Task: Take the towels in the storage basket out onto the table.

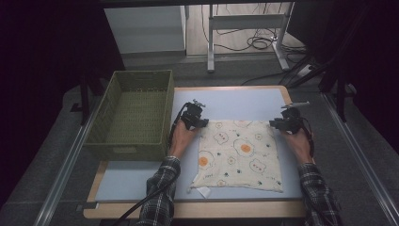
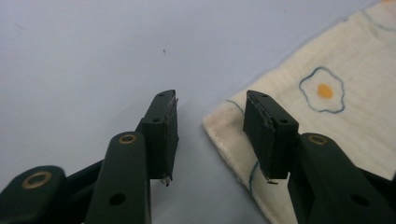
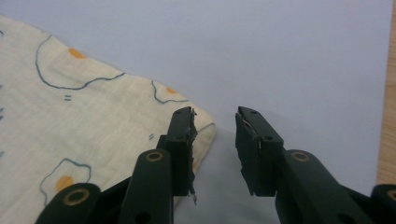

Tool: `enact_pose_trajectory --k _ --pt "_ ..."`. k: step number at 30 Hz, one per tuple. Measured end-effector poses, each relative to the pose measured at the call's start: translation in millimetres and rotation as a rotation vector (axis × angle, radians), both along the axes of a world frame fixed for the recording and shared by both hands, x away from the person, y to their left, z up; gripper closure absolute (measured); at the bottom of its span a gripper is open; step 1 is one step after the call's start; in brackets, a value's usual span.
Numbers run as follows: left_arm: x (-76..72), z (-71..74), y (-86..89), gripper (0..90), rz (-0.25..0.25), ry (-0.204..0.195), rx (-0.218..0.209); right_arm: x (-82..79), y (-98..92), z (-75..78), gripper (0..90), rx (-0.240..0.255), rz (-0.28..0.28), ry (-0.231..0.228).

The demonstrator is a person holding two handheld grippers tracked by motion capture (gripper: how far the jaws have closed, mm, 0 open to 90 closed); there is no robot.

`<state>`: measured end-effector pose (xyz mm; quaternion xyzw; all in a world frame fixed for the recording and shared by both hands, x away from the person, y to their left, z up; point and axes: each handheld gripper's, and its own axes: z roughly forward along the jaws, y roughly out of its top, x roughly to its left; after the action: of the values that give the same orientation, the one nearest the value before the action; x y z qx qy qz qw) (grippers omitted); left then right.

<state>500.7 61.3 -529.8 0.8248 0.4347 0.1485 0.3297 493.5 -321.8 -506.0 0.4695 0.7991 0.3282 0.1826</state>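
Progress: cloth (image 1: 239,155) lies flat, unfolded; no corner gripped yet.
Left gripper (image 2: 211,123): jaws apart, at 11 o'clock corner.
Right gripper (image 3: 215,135): jaws apart, at 1 o'clock corner.

1. i saw a table (image 1: 244,207) with a wooden edge and a pale blue mat (image 1: 244,101) covering its top.
2. a cream cloth (image 1: 240,155) printed with fried eggs lay flat on the mat, right of centre.
3. a green woven basket (image 1: 134,115) sat over the table's left edge.
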Motion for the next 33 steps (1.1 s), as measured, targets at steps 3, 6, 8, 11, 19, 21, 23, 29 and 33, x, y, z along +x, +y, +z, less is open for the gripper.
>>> enact_pose_trajectory --k 3,6,8,11,19,21,23,29,33 --pt "1.3 -0.3 1.5 55.1 -0.001 0.017 -0.012 4.5 7.6 -6.1 66.3 -0.054 0.016 0.004" --pt "-0.2 0.9 1.6 60.3 0.002 0.039 -0.026 7.8 11.8 -7.7 80.5 -0.012 0.012 0.012" --pt "-1.1 2.0 2.1 77.1 -0.017 0.057 -0.035 7.6 15.5 -6.6 86.6 -0.015 0.02 0.028" --pt "-1.3 2.1 1.8 86.9 -0.042 0.044 -0.029 8.7 19.1 -4.0 87.6 -0.047 0.022 0.032" --pt "10.7 28.1 3.6 87.5 0.02 -0.088 -0.029 19.3 17.1 16.5 87.8 -0.056 -0.028 -0.054" --pt "6.3 35.7 2.5 87.4 0.025 -0.115 -0.033 17.7 16.3 24.6 87.8 -0.029 -0.034 -0.072" --pt "0.5 37.4 0.8 87.2 0.015 -0.133 0.003 11.9 14.9 30.9 87.7 -0.017 -0.016 -0.087" --pt "-25.2 40.8 4.9 86.7 0.012 -0.159 -0.02 -13.0 2.5 40.0 87.7 0.048 0.024 -0.086" --pt "-46.5 43.2 6.7 86.4 0.004 -0.163 -0.041 -35.9 -2.1 42.4 87.7 0.05 0.068 -0.085"
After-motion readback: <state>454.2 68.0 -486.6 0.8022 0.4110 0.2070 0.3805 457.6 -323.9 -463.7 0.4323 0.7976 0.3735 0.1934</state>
